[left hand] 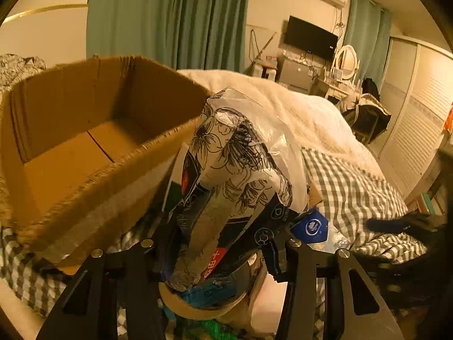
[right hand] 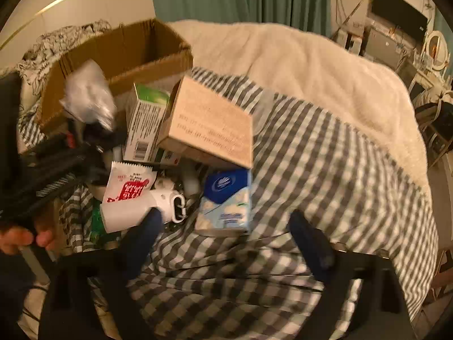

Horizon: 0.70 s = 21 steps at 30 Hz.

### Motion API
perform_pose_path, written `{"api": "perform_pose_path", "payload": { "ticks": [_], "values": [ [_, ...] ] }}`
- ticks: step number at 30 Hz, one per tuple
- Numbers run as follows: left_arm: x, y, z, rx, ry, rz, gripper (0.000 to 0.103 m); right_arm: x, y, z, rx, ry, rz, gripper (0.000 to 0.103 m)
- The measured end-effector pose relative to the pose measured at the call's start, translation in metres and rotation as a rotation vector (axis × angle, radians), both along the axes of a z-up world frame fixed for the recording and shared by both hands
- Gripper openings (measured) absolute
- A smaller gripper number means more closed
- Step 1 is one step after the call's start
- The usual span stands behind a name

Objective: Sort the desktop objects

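Note:
My left gripper [left hand: 220, 252] is shut on a clear plastic package with a black flower print [left hand: 237, 153] and holds it up beside the open cardboard box [left hand: 85, 141]. The same package shows blurred in the right wrist view [right hand: 87, 96], in front of the box [right hand: 127, 51]. My right gripper [right hand: 226, 226] is open and empty above the checked bedsheet [right hand: 325, 170], just in front of a blue tissue pack [right hand: 226, 201]. A pile lies by the box: a tan carton [right hand: 209, 124], a green-and-white carton [right hand: 144, 116], a red-and-white packet [right hand: 127, 187] and a white device [right hand: 167, 201].
A white fluffy blanket [right hand: 311, 65] covers the far part of the bed. A tape roll [left hand: 209, 303] sits under the left gripper. A TV [left hand: 310, 41], a dressing table with a round mirror [left hand: 346, 59] and a wardrobe [left hand: 410, 113] stand at the right.

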State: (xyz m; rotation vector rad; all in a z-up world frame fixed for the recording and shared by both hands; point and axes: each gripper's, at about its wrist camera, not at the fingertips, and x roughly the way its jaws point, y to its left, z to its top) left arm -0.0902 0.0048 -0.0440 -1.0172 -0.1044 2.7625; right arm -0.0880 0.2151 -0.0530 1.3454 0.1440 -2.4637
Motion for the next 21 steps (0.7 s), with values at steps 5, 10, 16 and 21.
{"api": "perform_pose_path", "payload": {
  "ticks": [5,10,16,21],
  "values": [
    [0.009,-0.004,0.013,0.011,0.031,0.004,0.050,-0.017,-0.014,-0.027,0.068,-0.063,-0.018,0.074],
    [0.007,-0.009,0.009,0.016,0.022,0.025,0.050,-0.027,-0.024,-0.050,0.161,-0.088,0.006,0.073],
    [0.003,-0.007,0.002,0.015,0.008,0.034,0.050,-0.022,-0.022,-0.049,0.182,-0.055,-0.010,0.053],
    [0.011,0.000,0.006,-0.019,0.038,0.017,0.048,-0.013,-0.018,-0.037,0.115,-0.047,-0.012,0.052]
  ]
}}
